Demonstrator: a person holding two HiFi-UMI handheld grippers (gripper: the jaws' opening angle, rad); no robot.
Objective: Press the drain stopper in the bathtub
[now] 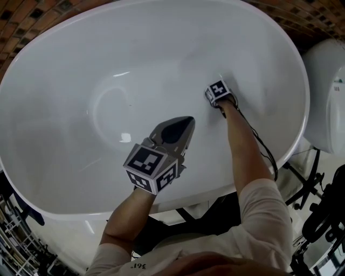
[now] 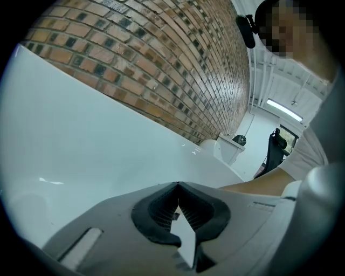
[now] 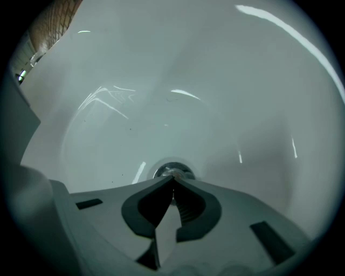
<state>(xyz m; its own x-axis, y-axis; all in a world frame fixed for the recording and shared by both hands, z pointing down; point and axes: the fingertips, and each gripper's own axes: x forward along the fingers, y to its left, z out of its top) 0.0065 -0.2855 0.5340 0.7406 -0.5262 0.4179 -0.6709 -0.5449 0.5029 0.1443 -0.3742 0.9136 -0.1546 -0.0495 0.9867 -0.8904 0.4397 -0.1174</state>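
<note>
In the right gripper view the round chrome drain stopper (image 3: 172, 170) sits in the floor of the white bathtub (image 3: 226, 81). My right gripper (image 3: 173, 178) is shut, and its tips are right at the stopper's near edge; I cannot tell if they touch. In the head view the right gripper (image 1: 218, 92) reaches deep into the bathtub (image 1: 64, 70) and hides the stopper. The left gripper (image 1: 188, 121) hovers above the tub's near side, shut and holding nothing. The left gripper view shows the left gripper (image 2: 178, 185) pointing along the tub's rim.
Small brick tiles (image 1: 32, 16) surround the tub, and a brick wall (image 2: 161, 59) rises behind it. A white toilet (image 1: 329, 97) stands to the right. A black frame (image 1: 318, 215) sits at the lower right. A cable (image 1: 264, 148) runs along my right arm.
</note>
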